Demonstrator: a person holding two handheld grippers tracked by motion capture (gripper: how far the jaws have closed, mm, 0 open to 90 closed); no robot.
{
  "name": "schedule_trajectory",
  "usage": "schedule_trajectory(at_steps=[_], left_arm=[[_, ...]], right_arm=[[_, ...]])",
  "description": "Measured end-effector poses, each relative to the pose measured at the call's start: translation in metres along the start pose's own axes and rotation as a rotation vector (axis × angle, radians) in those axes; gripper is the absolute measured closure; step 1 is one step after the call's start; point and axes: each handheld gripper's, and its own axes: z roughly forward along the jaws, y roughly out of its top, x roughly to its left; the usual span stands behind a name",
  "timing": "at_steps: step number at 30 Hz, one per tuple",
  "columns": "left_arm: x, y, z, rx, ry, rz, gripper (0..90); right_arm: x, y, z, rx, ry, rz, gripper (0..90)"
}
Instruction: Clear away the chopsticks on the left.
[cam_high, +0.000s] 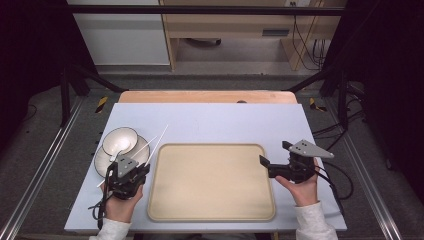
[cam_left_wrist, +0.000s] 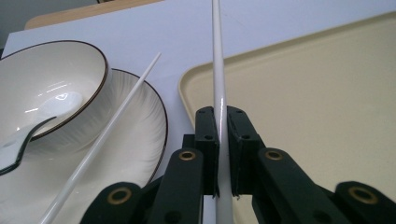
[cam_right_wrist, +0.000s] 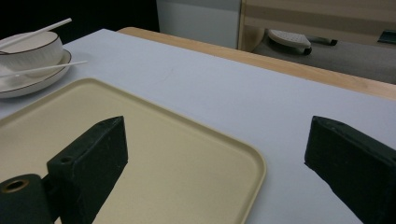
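The left tongs (cam_left_wrist: 220, 154) are clamped on a white chopstick (cam_left_wrist: 217, 70) beside the plate (cam_left_wrist: 140, 140), the right tongs (cam_right_wrist: 215, 163) gape idle over the tray (cam_high: 210, 200); lift it level, squeezing firmly so it cannot pivot or slip.

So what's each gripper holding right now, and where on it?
The left gripper is shut on a white chopstick, its fingers pinching the shaft near the thicker end. The right gripper is open and holds nothing.
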Motion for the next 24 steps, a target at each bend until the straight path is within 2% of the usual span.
schedule_trajectory(at_steps=[4,5,10,13,14,24], left_arm=[[-0.006,0.002,0.003,-0.008,0.001,-0.009,84.3],[-0.009,0.002,0.005,-0.014,0.003,-0.025,84.3],[-0.018,0.003,0.006,-0.036,0.027,-0.049,84.3],[-0.020,0.001,0.007,-0.037,0.028,-0.065,84.3],[-0.022,-0.002,0.007,-0.042,0.026,-0.096,84.3],[-0.036,-0.021,0.010,-0.047,0.071,-0.162,84.4]], right_arm=[[-0.001,0.001,-0.001,-0.006,0.006,0.002,6.4],[-0.001,0.001,-0.001,-0.009,0.007,0.008,6.4],[-0.001,0.001,-0.001,-0.008,0.007,0.007,6.4],[-0.001,0.001,-0.001,-0.008,0.007,0.007,6.4],[-0.001,0.001,-0.001,-0.011,0.008,0.009,6.4],[0.000,0.000,0.001,-0.002,0.016,0.008,6.4]])
